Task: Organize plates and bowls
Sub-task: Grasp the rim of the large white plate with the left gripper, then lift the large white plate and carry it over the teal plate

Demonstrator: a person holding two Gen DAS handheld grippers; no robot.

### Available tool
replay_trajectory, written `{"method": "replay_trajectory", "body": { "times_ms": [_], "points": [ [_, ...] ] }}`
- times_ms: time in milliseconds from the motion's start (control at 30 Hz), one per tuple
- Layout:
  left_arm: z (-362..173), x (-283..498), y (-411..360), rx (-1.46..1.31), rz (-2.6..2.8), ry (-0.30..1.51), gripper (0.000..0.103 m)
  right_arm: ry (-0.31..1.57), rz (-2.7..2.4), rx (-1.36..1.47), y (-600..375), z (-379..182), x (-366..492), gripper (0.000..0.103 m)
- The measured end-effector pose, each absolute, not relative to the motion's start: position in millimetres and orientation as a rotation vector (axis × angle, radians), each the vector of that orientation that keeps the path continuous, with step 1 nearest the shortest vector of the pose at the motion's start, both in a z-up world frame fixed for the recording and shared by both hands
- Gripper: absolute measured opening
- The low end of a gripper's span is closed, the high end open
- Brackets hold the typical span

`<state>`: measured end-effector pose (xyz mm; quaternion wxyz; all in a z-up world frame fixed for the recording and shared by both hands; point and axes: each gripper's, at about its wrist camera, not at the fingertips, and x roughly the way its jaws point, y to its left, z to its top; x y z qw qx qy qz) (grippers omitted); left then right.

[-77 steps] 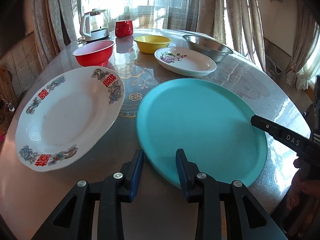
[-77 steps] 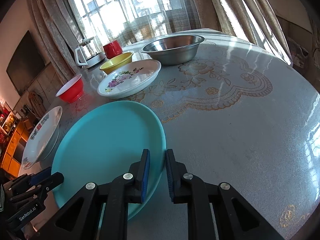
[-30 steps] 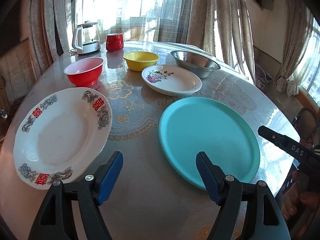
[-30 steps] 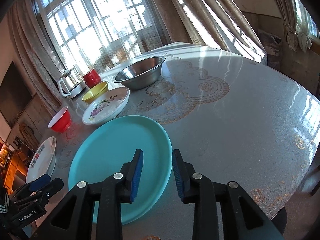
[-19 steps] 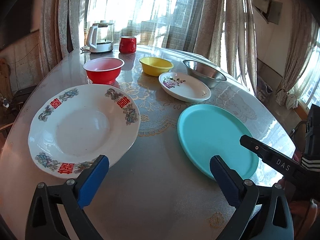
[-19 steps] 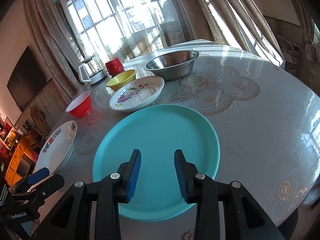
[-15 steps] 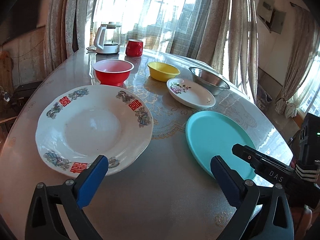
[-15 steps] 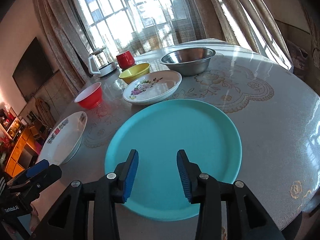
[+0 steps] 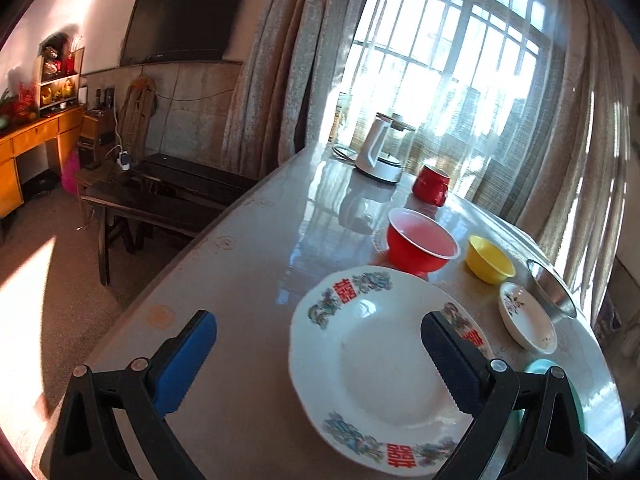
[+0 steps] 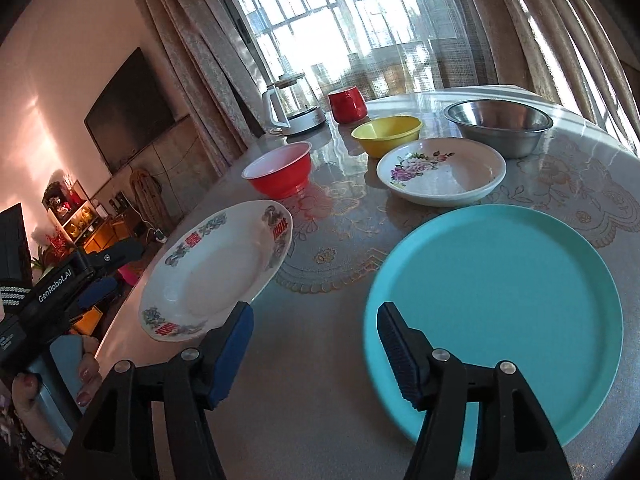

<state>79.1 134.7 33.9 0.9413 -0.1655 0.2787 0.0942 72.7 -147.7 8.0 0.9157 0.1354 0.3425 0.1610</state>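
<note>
A large white plate with red characters (image 9: 380, 364) lies near the table's left edge; it also shows in the right wrist view (image 10: 220, 268). My left gripper (image 9: 316, 360) is open and empty, its right finger over this plate. A teal plate (image 10: 500, 304) lies flat at the near right. My right gripper (image 10: 314, 344) is open and empty, above the table between the two plates. Behind stand a floral plate (image 10: 442, 170), a red bowl (image 10: 280, 172), a yellow bowl (image 10: 388, 130) and a steel bowl (image 10: 500, 122).
A white kettle (image 10: 292, 106) and a red mug (image 10: 348, 104) stand at the far side by the window. The round table (image 10: 320, 380) has a lace pattern in the middle. A dark bench (image 9: 160, 204) stands on the floor left of the table.
Both grippers opened wide and let go of the teal plate, which now lies flat. Both have swung left, the left one over to the white plate.
</note>
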Motion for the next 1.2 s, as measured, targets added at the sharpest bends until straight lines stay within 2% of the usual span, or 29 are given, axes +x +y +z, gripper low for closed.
{"method": "replay_trajectory", "body": {
  "times_ms": [367,667,733,967,1000,1100,1200],
  "points": [
    [15.1,122.6,176.3,-0.395,0.105,0.626,0.103,0.748,0.363,0.245,-99.3,3.8,125.1,0.066],
    [-8.7,145.4,154.6,-0.346,-0.028,0.773,0.1,0.807,0.402,0.287,-88.1,-12.4,147.3,0.066],
    [-12.3,147.2,145.1,-0.3,-0.061,0.803,0.086,0.802,0.405,0.282,-86.8,-12.9,148.7,0.066],
    [-17.8,151.7,122.5,-0.182,-0.094,0.849,0.066,0.808,0.426,0.276,-81.8,-14.2,153.8,0.063],
    [-17.7,151.1,122.4,-0.177,-0.086,0.849,0.059,0.816,0.439,0.274,-79.9,-15.1,154.7,0.058],
    [-17.5,149.8,128.3,-0.199,-0.07,0.844,0.053,0.857,0.434,0.261,-76.0,-19.8,160.1,0.046],
    [-17.3,150.2,130.2,-0.213,-0.067,0.841,0.051,0.859,0.428,0.281,-78.7,-21.4,161.5,0.041]
  ]
}}
